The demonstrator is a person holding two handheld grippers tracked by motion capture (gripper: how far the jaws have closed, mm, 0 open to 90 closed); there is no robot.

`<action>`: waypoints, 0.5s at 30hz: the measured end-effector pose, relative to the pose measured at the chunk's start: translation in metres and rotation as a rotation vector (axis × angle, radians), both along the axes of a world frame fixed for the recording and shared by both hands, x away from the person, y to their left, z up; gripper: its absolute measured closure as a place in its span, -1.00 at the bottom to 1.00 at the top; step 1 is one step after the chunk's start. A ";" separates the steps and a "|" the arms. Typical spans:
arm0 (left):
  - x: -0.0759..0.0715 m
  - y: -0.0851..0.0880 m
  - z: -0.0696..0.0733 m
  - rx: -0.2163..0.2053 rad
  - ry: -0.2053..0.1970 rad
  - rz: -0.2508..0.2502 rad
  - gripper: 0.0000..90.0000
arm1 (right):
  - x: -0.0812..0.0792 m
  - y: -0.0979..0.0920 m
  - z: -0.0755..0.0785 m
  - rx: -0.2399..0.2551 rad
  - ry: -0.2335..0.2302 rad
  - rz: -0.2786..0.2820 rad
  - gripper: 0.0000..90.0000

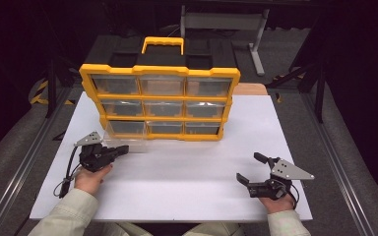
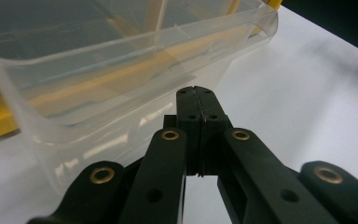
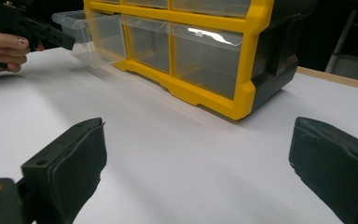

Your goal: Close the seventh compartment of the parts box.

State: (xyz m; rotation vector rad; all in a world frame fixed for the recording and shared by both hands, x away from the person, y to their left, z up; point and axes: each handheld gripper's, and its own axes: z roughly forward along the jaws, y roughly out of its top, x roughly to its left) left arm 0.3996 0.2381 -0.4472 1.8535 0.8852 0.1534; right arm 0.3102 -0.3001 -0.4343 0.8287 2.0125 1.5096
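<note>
A yellow and black organizer (image 1: 160, 98) with nine clear drawers stands at the back of the white board (image 1: 187, 172). Its bottom-left drawer (image 1: 123, 140) is pulled out toward me and looks empty. My left gripper (image 1: 124, 148) lies low on the board, shut, its tips right at the drawer's front wall. In the left gripper view the jaws (image 2: 196, 89) meet with nothing visible between them, in front of the clear drawer (image 2: 98, 70). My right gripper (image 1: 250, 167) rests open at the front right, well short of the organizer (image 3: 205, 51), with bare board between its pads (image 3: 198, 158).
A wooden tabletop edge (image 1: 250, 88) shows behind the organizer's right side. A grey metal stand (image 1: 221, 22) is on the dark floor at the back. Metal rails (image 1: 15, 162) run along both sides of the board.
</note>
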 end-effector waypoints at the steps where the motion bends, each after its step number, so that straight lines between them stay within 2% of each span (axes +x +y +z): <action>1: 0.001 -0.001 0.000 -0.003 0.005 0.002 0.99 | 0.000 0.000 0.000 0.000 0.002 -0.001 -0.90; 6: 0.009 0.000 -0.002 -0.031 0.023 0.023 0.99 | 0.000 0.000 0.000 0.005 0.002 0.002 -0.90; 8: 0.012 0.000 -0.001 -0.016 0.019 0.031 0.99 | 0.000 0.000 0.000 0.005 0.003 0.001 -0.90; 15: 0.022 -0.003 -0.001 -0.020 0.004 0.041 0.99 | 0.000 -0.001 0.000 0.002 0.004 -0.001 -0.90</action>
